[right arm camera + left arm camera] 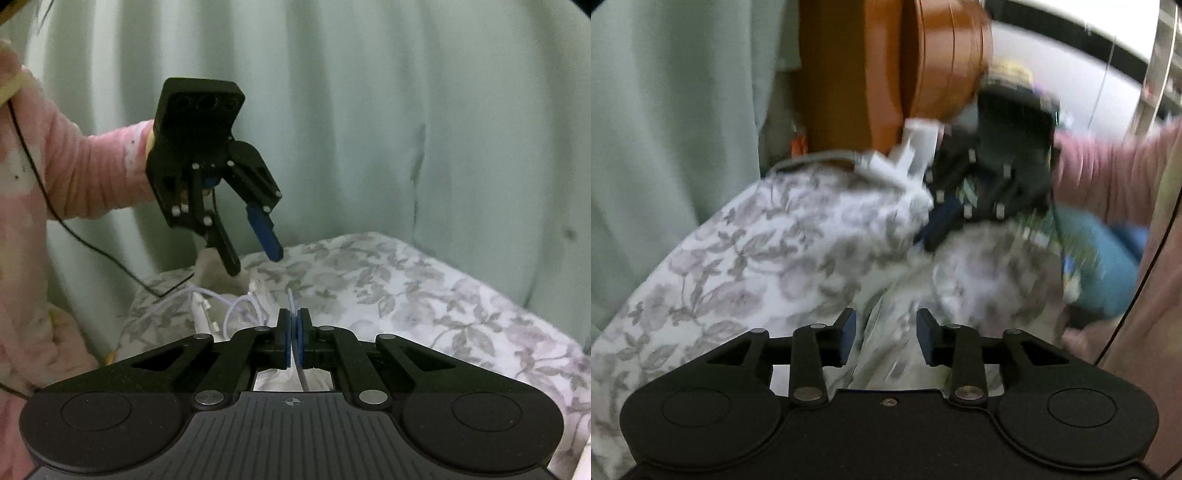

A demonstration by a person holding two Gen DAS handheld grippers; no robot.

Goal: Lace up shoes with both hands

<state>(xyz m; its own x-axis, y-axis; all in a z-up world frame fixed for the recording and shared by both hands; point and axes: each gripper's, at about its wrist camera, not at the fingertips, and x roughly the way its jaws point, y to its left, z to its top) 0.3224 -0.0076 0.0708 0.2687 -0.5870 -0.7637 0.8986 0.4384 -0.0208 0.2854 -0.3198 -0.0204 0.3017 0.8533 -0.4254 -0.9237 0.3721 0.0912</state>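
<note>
Right gripper (294,334): jaws closed on a thin white lace (292,306), which runs forward to loose white loops (236,306) on the flowered bedcover (424,291). Left gripper (255,254): jaws apart, nothing between them, held above the bedcover by a pink sleeve (88,173). Shoe itself cannot be made out; pale green curtain (369,110) behind.

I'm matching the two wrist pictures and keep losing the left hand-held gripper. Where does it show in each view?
Left wrist view: the left hand-held gripper fills the bottom edge, seen from behind, jaws apart with nothing between them.
Right wrist view: the same gripper hangs left of centre, pointing down over the bed.
Shared landmark: the floral bedsheet.
</note>
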